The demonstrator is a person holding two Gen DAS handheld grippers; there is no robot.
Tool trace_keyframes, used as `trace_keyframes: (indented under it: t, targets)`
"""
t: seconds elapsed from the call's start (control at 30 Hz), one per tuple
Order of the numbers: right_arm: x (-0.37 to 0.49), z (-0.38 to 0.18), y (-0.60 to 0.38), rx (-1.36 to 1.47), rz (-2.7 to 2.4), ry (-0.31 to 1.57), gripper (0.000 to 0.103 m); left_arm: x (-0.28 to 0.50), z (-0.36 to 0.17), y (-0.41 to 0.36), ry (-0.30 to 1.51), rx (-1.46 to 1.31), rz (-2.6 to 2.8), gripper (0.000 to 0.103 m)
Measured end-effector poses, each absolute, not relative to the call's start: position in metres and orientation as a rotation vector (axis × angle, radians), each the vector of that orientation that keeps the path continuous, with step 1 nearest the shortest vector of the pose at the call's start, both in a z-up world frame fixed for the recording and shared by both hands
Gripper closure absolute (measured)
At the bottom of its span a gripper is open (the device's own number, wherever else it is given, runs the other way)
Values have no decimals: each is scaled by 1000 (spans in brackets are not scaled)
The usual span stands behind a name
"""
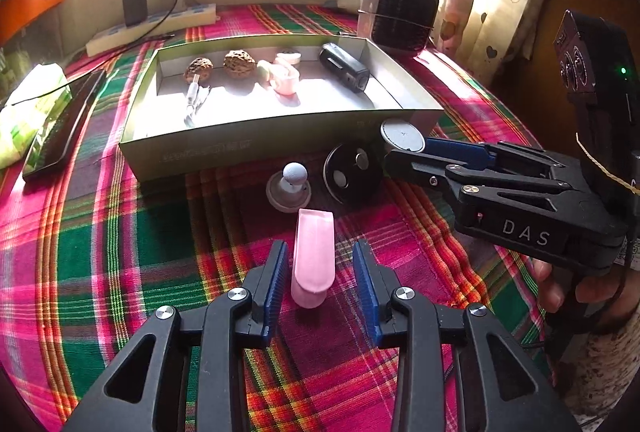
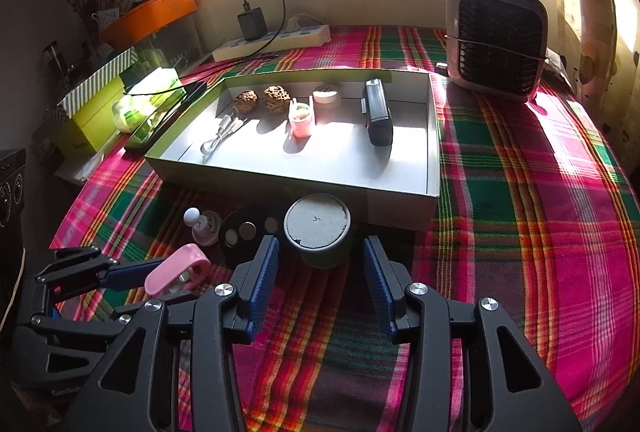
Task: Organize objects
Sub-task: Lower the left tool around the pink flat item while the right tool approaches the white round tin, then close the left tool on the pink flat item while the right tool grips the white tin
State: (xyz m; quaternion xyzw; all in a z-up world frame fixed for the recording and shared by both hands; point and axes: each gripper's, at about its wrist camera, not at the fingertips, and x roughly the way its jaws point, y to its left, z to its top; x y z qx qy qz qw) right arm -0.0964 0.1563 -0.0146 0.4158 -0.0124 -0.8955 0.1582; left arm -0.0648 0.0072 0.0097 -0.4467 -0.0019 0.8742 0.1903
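I am working over a plaid tablecloth (image 2: 520,167) where the sorting is sitting, by my reading, a little past halfway. The shallow cardboard box (image 2: 434,135) is already holding its share: a black rectangular gadget (image 2: 378,117), two knobbly walnuts (image 2: 262,99), a pink cup-like piece (image 2: 301,119), a small round pot (image 2: 326,93) and a white cable (image 2: 218,139).

Four things are still waiting on the cloth just in front of the box's near wall. The round tin (image 2: 318,234) with the grey lid is standing between the parted jaws of my right gripper (image 2: 320,272), and the pads are not pressing on it. Beside it are lying a black disc (image 2: 248,232) with pale spots and a little white ball-topped stand (image 1: 289,187).

My left gripper (image 1: 320,272) is standing open as well, its blue pads (image 1: 278,272) either side of the pink clip (image 1: 313,260) (a folded plastic thing, lying lengthwise along the fingers) with a gap showing on both sides.

So I am judging two pickups as prepared but not yet taken, with two more pieces left after them.
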Motion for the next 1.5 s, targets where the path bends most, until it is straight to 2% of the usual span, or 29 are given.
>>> trace_keyframes:
  t: [0.6, 0.7, 0.77, 0.93, 1.5]
  targets:
    - [-113, -19, 156, 1217, -2577, -100, 58, -74, 9, 9, -5, -1250, 2487, 71]
    - [-113, -19, 158, 1210, -2586, -103, 58, -75, 9, 9, 0, -1250, 2496, 75]
    - [-112, -18, 157, 1207, -2589, -99, 59, -76, 8, 7, -1, -1252, 2507, 81]
    - [-111, -19, 155, 1202, -2585, -88, 66, -77, 8, 4, -8, -1257, 2512, 87]
    - [-108, -18, 157, 1208, -2590, -88, 69, -77, 8, 3, -16, -1256, 2514, 87]
